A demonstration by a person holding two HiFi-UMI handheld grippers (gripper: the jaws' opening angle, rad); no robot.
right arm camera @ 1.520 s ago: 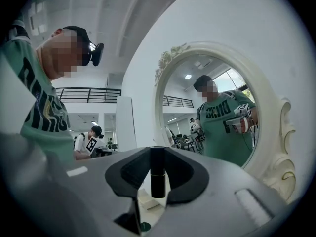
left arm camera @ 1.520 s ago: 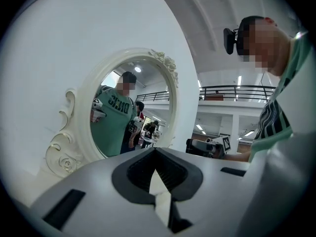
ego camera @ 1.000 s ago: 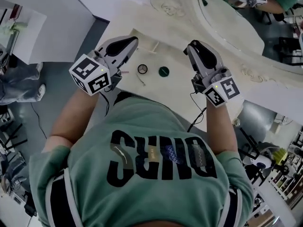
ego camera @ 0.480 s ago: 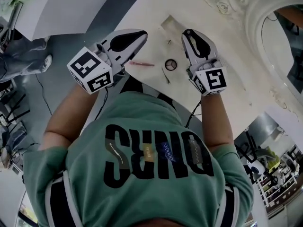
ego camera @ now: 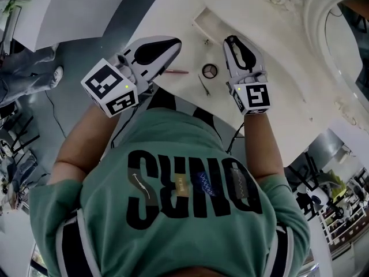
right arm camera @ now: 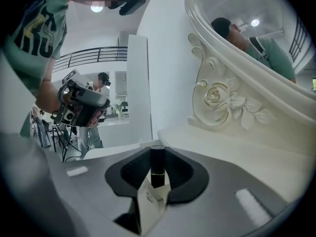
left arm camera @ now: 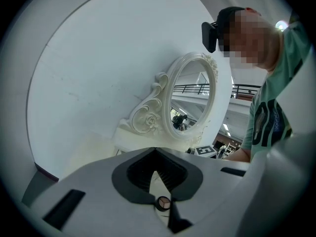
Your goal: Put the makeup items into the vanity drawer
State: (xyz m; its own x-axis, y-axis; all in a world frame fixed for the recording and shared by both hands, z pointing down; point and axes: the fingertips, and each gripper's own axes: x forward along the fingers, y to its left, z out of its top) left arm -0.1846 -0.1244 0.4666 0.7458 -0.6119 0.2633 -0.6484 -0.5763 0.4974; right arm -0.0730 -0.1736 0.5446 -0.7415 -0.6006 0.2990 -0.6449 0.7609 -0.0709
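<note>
On the white vanity top (ego camera: 277, 68) lie a pink pencil (ego camera: 176, 71), a round compact (ego camera: 210, 71) and a thin dark stick (ego camera: 203, 85). My left gripper (ego camera: 173, 42) hovers just left of the pencil. Its jaws are shut with nothing in them, and the compact (left arm camera: 161, 203) shows through the slit below them. My right gripper (ego camera: 232, 39) hangs just right of the compact. In the right gripper view it (right arm camera: 157, 181) is shut on a black lipstick (right arm camera: 157, 162) that stands upright between its pads.
An ornate white mirror frame (ego camera: 314, 16) rises at the back right of the vanity (right arm camera: 222, 98). A shallow rectangular recess (ego camera: 203, 23) sits beyond the items. Grey floor (ego camera: 86, 39) and a white panel (ego camera: 75, 4) lie to the left.
Both grippers have come down closer to the vanity top, and the right one has moved left toward the compact. The head view shifted, and the pink pencil came into sight.
</note>
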